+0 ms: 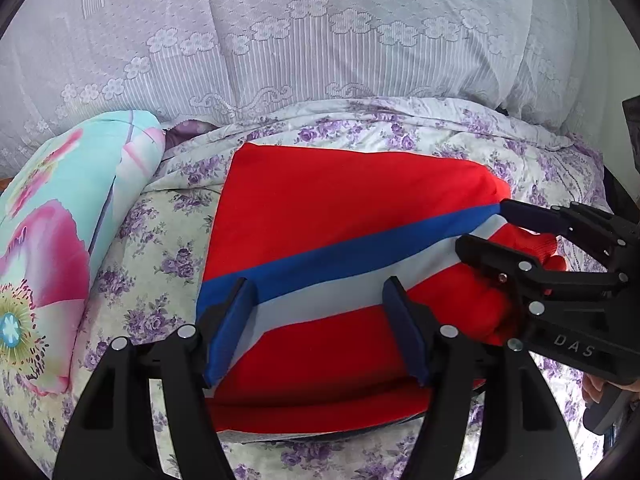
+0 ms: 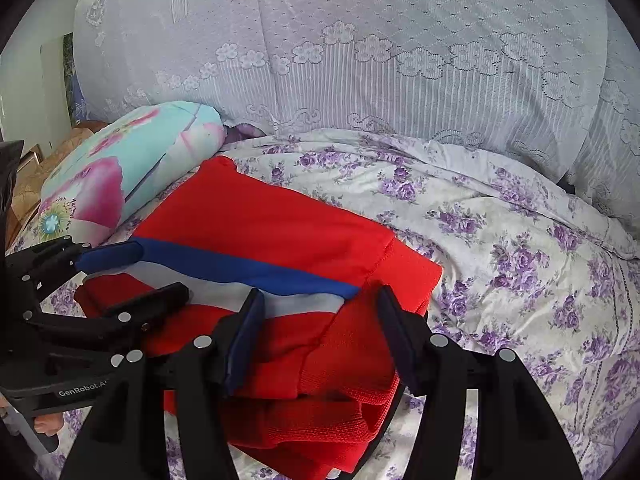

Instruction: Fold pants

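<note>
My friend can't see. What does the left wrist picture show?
Folded red pants with a blue and white stripe lie on a flowery bedsheet. Both tongs, left and right, sit open over them.

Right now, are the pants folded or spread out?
Folded: the red pants lie as a compact stacked rectangle on the floral bedsheet, layers visible at the near edge.

The left gripper [image 1: 320, 328] is blocking the near strip of the folded red pants [image 1: 320, 208], so whether its fingers [image 1: 230, 332] are touching the cloth is staying unclear. The right gripper [image 2: 320, 336] is covering the waistband end, and the lower layers are tucking out of sight beneath the top fold. The floral pillow [image 1: 52, 240] is running off the left edge. A person's hand [image 1: 596, 388] is peeking in, mostly cut off at the rim.
</note>
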`<action>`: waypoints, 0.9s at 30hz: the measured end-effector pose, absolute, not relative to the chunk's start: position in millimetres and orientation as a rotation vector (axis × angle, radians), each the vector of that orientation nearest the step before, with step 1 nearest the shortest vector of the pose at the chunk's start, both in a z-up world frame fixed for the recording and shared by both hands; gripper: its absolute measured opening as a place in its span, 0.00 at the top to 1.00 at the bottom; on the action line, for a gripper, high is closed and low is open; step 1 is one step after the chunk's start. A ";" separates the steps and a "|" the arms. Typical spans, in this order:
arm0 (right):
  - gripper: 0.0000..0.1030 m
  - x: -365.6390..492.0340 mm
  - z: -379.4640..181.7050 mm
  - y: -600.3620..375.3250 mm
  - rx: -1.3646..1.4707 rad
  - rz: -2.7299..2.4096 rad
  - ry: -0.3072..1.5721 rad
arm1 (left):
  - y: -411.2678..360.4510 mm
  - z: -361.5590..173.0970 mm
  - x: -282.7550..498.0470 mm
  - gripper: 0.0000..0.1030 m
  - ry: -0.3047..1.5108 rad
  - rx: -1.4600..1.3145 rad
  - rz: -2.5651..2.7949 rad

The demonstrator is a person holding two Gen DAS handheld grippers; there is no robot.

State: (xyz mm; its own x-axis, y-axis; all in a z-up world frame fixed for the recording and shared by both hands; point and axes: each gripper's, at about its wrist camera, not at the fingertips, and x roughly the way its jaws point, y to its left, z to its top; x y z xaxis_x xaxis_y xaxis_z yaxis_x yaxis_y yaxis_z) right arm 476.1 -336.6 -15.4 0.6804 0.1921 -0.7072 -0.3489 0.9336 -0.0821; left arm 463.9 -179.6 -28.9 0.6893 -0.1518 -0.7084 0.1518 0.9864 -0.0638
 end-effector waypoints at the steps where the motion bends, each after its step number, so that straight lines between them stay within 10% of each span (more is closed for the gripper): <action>1: 0.36 474.1 -12.6 -335.1 -0.228 0.314 0.767 | -179.2 -27.2 463.4 0.35 0.797 -0.007 -0.168; 12: 0.04 351.8 38.4 -355.1 -0.176 0.186 0.678 | -168.0 31.2 378.4 0.07 0.757 -0.017 -0.094; 27: 0.04 148.4 91.5 -356.8 -0.104 0.094 0.603 | -177.7 107.6 172.3 0.05 0.726 -0.043 0.005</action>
State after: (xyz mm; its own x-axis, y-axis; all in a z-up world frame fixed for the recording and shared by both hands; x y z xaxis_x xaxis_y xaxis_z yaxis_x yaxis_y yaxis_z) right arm 148.4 -356.8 91.5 0.8199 0.0575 -0.5697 -0.1181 0.9905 -0.0700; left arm 172.3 -177.7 107.6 0.7478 -0.0101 -0.6638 -0.0197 0.9991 -0.0374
